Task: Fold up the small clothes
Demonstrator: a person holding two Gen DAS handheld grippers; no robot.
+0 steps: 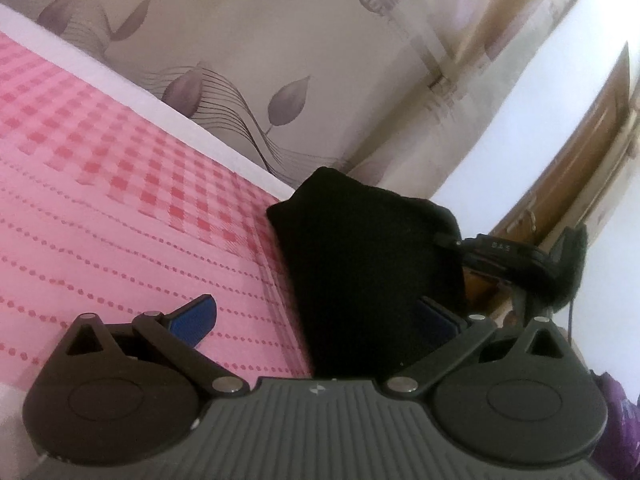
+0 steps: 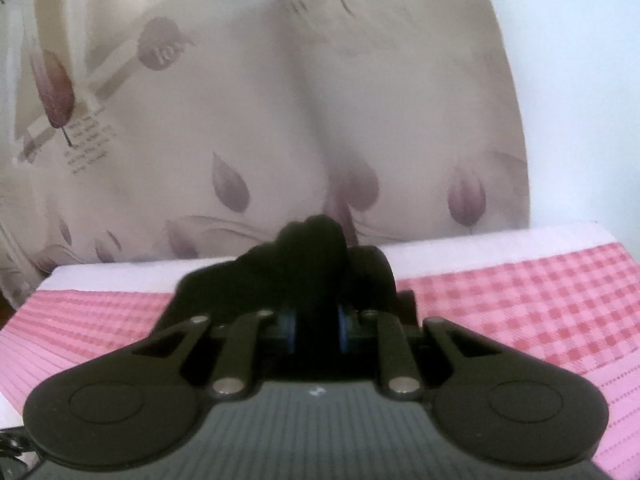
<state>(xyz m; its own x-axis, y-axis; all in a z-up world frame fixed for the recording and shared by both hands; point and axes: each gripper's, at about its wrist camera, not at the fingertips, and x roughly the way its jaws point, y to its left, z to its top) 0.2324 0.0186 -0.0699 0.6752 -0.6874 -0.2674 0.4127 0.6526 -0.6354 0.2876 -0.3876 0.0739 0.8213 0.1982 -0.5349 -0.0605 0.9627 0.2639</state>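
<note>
A small black garment rests on the pink checked bedsheet, its far right edge raised. My left gripper stands open over it. Its left blue pad lies on the sheet, and its right pad is half hidden by the cloth. In the left wrist view my right gripper holds the garment's raised edge. In the right wrist view that gripper is shut, its blue pads pressing a bunched fold of the black garment lifted off the sheet.
A beige curtain with purple leaf prints hangs right behind the bed's white far edge. A wooden door and white wall stand at the right. Purple fabric shows at the lower right.
</note>
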